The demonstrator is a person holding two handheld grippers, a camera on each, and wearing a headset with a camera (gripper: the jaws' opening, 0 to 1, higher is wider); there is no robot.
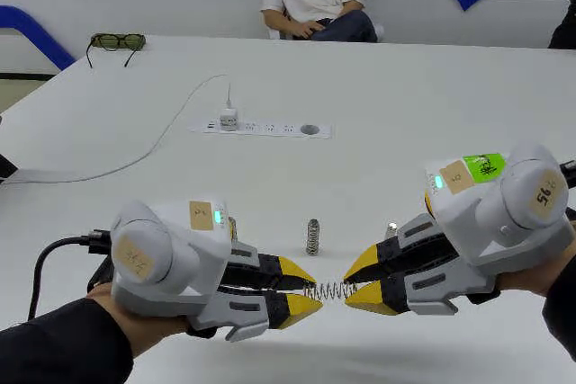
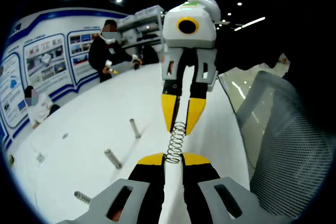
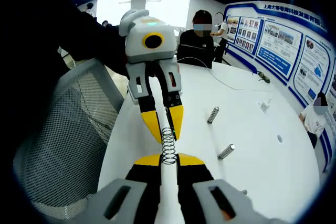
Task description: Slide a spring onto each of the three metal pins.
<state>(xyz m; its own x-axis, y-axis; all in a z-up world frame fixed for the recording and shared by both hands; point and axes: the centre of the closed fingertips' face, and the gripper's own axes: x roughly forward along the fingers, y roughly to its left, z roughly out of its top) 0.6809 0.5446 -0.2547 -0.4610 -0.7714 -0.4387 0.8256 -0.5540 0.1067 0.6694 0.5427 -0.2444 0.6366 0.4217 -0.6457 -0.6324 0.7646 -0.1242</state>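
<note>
Spring point(image 1: 330, 290) in mid-air, lying level just above the white table point(image 1: 378, 87), spans the small gap between the two grippers. The left gripper point(image 1: 315, 290) has its yellow-tipped jaws pinched on one end, and the right gripper point(image 1: 348, 292) is pinched on the other. Just behind, a second spring point(image 1: 312, 236) stands upright on the table, with a bare pin point(image 1: 391, 229) near it, off to its right.

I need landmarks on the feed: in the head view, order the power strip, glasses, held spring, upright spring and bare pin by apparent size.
1. power strip.
2. glasses and held spring, about alike in length; the glasses lie farther off.
3. upright spring.
4. bare pin, smallest.
</note>
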